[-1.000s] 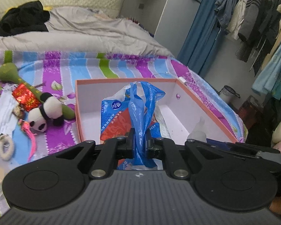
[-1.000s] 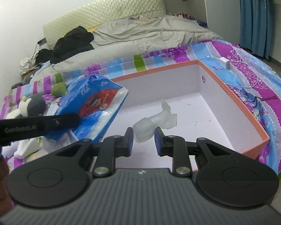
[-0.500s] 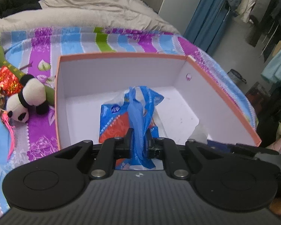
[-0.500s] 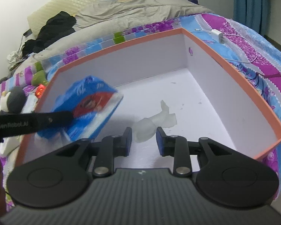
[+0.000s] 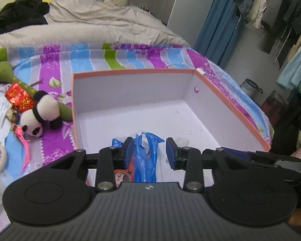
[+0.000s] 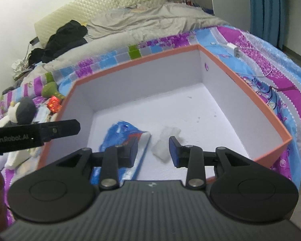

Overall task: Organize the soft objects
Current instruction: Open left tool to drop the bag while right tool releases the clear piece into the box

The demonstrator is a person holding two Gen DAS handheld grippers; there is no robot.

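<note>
Blue plastic of the tissue pack lies between the opening left gripper, unpinched, inside the box. It could snag and lift out as that gripper withdraws. The right gripper is spread, its pads off the clear pouch.

A striped bedspread in purple, blue and green is spread over the bed, and a grey duvet is bunched behind it. Black clothes are heaped by the padded headboard. A white charger with its cable is laid on the bedspread. Blue curtains are hung to the right, and garments are hung beyond them. A small bin, possibly lined with a bag, is seen on the floor.
</note>
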